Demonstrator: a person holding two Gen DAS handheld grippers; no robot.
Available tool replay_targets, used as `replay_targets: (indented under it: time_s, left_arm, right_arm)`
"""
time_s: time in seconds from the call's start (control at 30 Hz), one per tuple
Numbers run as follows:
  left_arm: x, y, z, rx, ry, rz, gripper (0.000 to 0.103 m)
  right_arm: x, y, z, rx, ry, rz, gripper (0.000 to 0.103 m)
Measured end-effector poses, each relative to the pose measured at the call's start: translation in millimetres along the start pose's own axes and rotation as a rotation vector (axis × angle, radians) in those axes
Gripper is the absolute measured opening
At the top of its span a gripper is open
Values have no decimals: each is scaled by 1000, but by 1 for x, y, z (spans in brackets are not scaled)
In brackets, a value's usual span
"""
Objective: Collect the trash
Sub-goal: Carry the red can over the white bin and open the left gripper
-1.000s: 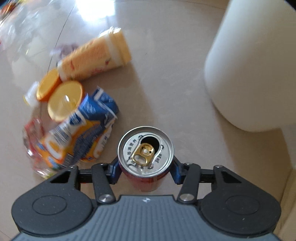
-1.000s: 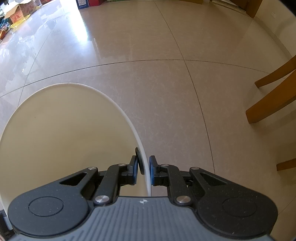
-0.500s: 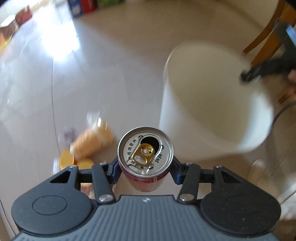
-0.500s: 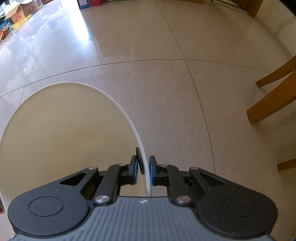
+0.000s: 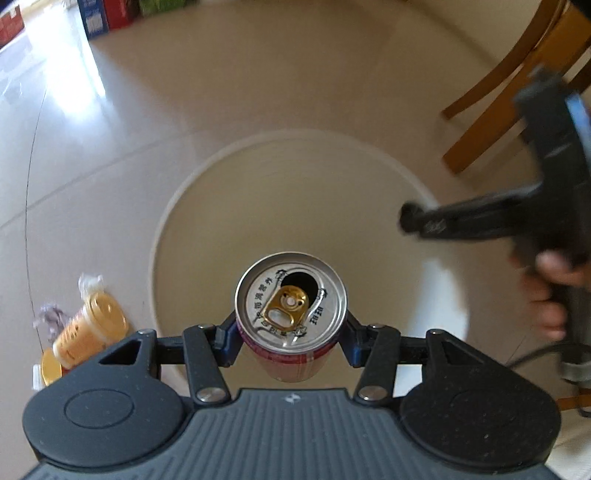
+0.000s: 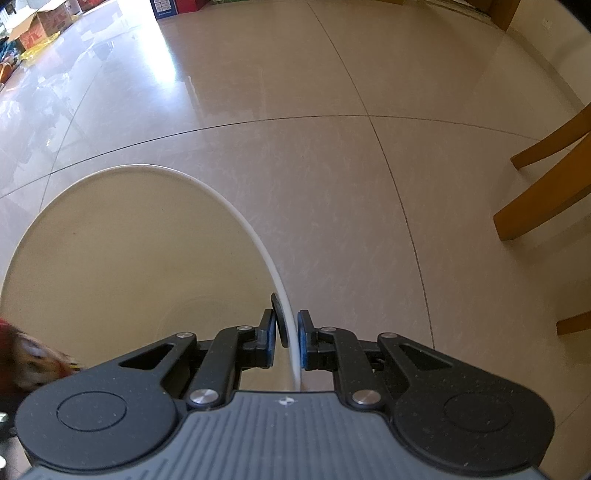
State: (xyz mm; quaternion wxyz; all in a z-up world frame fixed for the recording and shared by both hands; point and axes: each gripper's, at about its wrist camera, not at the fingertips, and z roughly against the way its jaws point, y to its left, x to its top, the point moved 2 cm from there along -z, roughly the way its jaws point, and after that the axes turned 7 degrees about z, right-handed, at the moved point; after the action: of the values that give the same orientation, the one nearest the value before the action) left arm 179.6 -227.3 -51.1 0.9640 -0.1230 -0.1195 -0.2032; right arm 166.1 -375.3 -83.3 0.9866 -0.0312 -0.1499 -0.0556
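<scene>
Left wrist view: my left gripper (image 5: 291, 332) pinches the opened red aluminium drink can (image 5: 290, 295) upright above the round white plastic bin (image 5: 177, 206), ready for dropping; my right gripper (image 6: 290, 341) clamps the bin's rim, steadying it on the floor.

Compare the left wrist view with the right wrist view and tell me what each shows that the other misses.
Left wrist only: the left gripper clamping an opened red aluminium can above the bin, and an orange plastic cup lying on the floor.

Right wrist only: cardboard boxes far across the tiled floor.

Both: the round white plastic bin, the right gripper pinching its rim, and wooden chair legs.
</scene>
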Motion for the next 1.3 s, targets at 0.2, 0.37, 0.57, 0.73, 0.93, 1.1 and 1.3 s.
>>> replay_targets:
  time_s: [0.2,0.37,0.57,0.73,0.93,1.1,1.3]
  left_arm:
    - [-24,-1,-36,65,136,-30,51]
    - [-29,3,-36,59,138,-26,53]
    - [-28,14,-23,42,107,14,61]
    - [-26,32,4,-18,40,71,72]
    - [-24,67,61,32,-157,90,94]
    - [-43,116,82,118,-208,117,94]
    - [-88,175,56,187,-194,161,94]
  right_arm:
    - [-1,-1,0,2,-3,4,15]
    - [-1,0,0,-2,-4,6,15]
    - [-1,1,0,2,-1,4,15]
    - [0,0,0,5,1,10,15]
    - [1,-3,-1,9,6,7,15]
    - [2,-3,-1,12,7,9,15]
    - [2,-4,-1,11,7,12,14]
